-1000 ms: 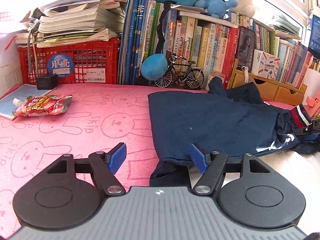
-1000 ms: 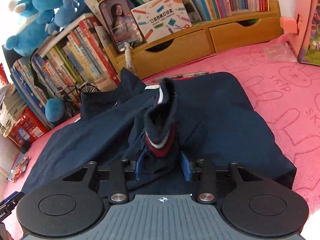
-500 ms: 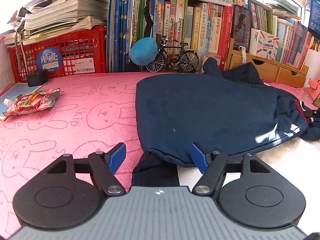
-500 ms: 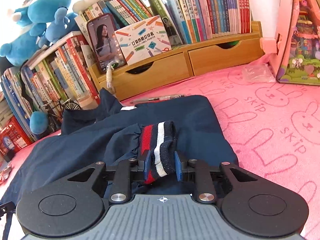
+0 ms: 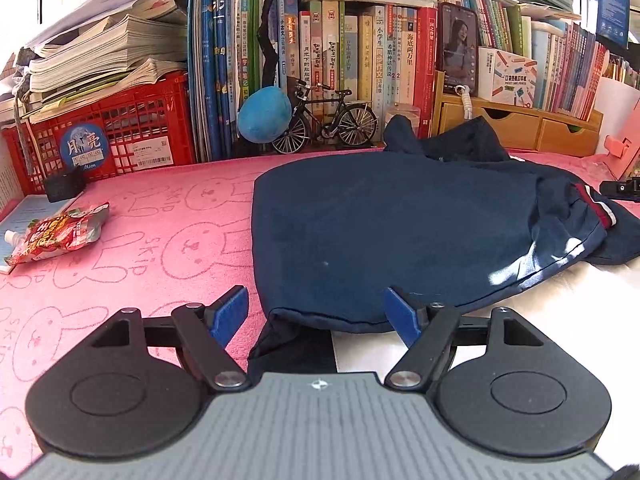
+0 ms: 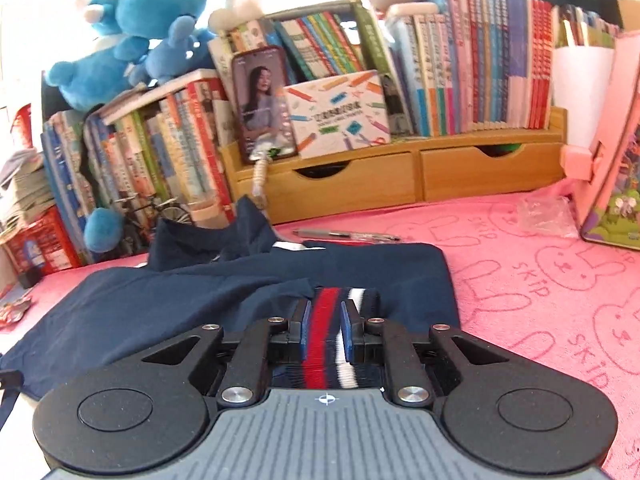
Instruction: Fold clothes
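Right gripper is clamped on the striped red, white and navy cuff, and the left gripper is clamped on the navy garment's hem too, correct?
Not quite. The right gripper is clamped on the striped cuff, but the left wrist view shows the left gripper open, its pads clear of the navy garment.

Surface covered by a pink rabbit-print towel [image 5: 168,216]. Lying on it: a navy garment [image 5: 400,232] at centre; a red snack pouch [image 5: 60,234] at near left; a red plastic crate [image 5: 116,140] at far left; a pen [image 6: 344,235] and a clear plastic wrapper [image 6: 548,216] at far right.
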`<state>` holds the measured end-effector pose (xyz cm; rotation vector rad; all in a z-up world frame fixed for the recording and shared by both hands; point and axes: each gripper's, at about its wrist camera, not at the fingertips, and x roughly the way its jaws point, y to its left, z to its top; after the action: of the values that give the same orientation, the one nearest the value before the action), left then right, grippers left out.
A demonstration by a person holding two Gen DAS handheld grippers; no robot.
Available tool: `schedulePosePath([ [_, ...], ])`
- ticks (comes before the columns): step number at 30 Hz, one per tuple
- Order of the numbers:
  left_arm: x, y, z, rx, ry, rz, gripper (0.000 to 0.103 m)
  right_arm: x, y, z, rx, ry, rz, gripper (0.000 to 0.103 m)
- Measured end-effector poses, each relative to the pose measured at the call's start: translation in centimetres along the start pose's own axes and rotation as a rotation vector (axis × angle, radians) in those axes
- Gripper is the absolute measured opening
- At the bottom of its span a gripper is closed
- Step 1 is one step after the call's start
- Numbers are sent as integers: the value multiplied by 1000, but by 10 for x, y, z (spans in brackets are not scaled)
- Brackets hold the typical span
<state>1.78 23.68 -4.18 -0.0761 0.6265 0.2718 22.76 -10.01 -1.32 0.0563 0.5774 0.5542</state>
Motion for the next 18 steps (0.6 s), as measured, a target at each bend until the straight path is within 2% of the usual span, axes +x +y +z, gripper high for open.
schedulePosePath([
  [2, 1, -6, 3, 3, -4, -7, 78, 3, 13, 3, -60, 11, 44, 23],
  [5, 4, -15, 2, 18, 1, -3, 79, 21, 22, 1, -83, 75, 87, 30],
  [7, 6, -20, -1, 33, 6, 6, 79, 33, 24, -6, -95, 110, 84, 36],
  [9, 6, -24, -2, 42, 7, 11, 79, 37, 28, -13, -137, 102, 72, 39],
  [11, 4, -24, -1, 40, 0, 11, 79, 37, 33, -16, -178, 101, 86, 56],
  [12, 2, -24, 1, 36, -4, 7, 79, 36, 37, -17, -199, 103, 94, 60],
  [16, -5, -22, 5, 19, -21, -1, 79, 32, 51, -21, -312, 112, 10, 62],
  [18, -7, -21, 5, 18, -22, 2, 79, 21, 47, -20, -301, 91, -9, 62],
])
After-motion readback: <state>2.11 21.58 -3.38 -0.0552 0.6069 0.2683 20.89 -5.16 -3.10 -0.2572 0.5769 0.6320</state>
